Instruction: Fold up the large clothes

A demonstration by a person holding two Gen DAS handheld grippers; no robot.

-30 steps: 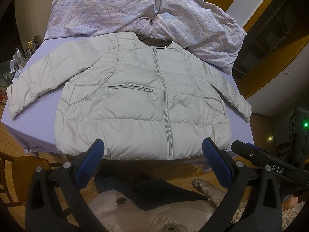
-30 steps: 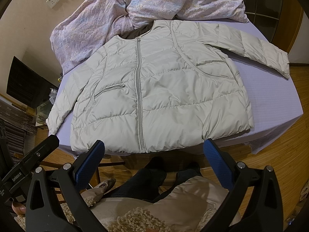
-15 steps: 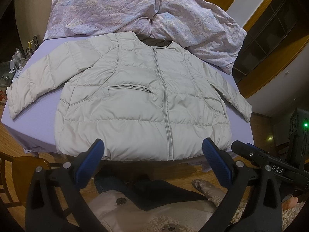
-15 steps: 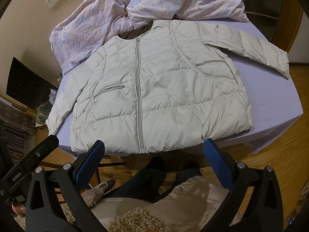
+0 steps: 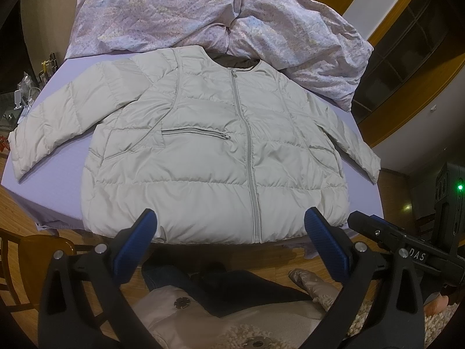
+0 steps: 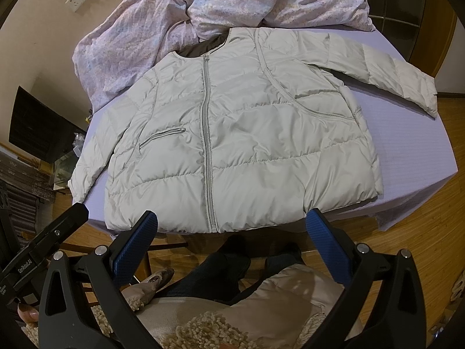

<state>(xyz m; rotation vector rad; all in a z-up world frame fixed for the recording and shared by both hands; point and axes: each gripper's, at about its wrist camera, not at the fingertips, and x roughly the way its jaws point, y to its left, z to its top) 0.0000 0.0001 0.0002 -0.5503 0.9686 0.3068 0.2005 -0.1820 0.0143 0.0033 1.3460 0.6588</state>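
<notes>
A pale grey puffer jacket lies flat and zipped on a lilac-covered table, both sleeves spread out to the sides. Its hem runs along the near table edge. My left gripper hangs open above the hem, blue pads wide apart, holding nothing. My right gripper is likewise open over the hem near the zip's lower end. Neither touches the jacket. The other gripper's black body shows at the side in each view.
A crumpled floral duvet is heaped behind the jacket's collar. A person's legs and beige coat sit below the grippers. A wooden chair stands at the near left; wooden floor surrounds the table.
</notes>
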